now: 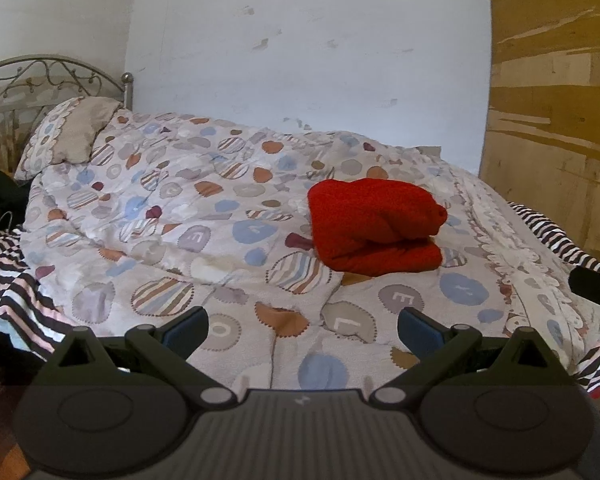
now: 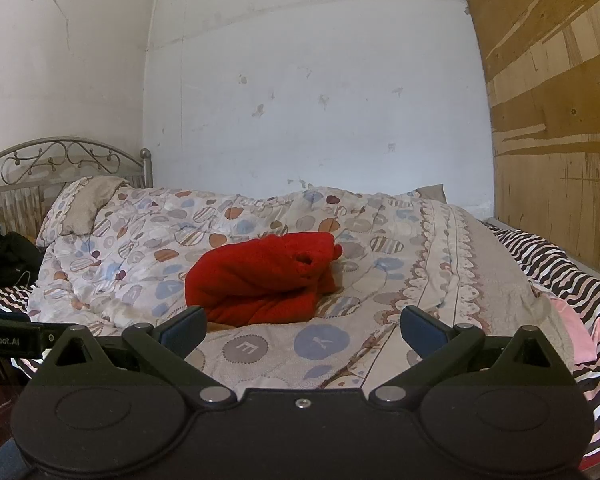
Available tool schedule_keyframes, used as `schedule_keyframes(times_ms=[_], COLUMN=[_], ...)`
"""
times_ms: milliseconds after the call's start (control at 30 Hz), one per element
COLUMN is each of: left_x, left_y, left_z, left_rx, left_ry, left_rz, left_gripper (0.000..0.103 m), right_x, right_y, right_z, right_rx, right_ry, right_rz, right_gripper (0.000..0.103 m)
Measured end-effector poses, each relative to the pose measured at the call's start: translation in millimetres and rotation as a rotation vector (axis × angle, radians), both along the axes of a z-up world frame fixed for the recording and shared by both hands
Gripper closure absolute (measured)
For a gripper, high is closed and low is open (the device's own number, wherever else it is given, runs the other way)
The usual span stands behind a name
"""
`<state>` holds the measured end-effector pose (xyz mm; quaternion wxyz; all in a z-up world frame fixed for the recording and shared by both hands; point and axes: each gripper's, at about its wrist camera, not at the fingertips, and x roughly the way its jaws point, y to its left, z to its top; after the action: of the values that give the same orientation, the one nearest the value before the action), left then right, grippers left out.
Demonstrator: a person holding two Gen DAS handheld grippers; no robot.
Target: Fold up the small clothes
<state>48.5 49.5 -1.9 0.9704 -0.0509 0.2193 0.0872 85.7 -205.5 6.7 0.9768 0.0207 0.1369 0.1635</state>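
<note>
Right wrist: red garment point(image 2: 260, 280) folded on quilt point(image 2: 380, 344); pillow point(image 2: 84, 204) beyond.

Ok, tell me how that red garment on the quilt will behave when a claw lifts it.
The red garment looks thick and fuzzy, so probably grippy, not slippery. It lies in soft, rounded folds, so it would likely sag and unfold if lifted by one edge. The quilt beneath is rumpled, so pushing may drag it too.

Left gripper point(image 1: 303, 326): matte black body with ribbed centre plate, two round hubs, silver pivot screws, triangular cut-outs in the linkage arms, dark blue pads on the fingers point(image 1: 186, 328). Right gripper point(image 2: 303, 326): same black build, smooth centre plate with one silver screw; white lettering "enRobot.AI" marks the left gripper's side in the right wrist view.
</note>
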Motion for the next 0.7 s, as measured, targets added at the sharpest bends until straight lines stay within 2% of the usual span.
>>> schedule_keyframes(times_ms=[133,700], left_x=[0.5,-0.3], left_y=[1.4,0.6], left_z=[-0.5,1.2], left_rx=[0.007,0.017], left_ry=[0.008,-0.014], left_rz=[0.028,0.032], left_gripper=[0.000,0.000], right_x=[0.0,0.4], right_y=[0.2,0.4], right_z=[0.0,0.3], right_rx=[-0.003,-0.002], right_ry=[-0.002,0.000], right_rz=[0.000,0.000], right_gripper=[0.000,0.000])
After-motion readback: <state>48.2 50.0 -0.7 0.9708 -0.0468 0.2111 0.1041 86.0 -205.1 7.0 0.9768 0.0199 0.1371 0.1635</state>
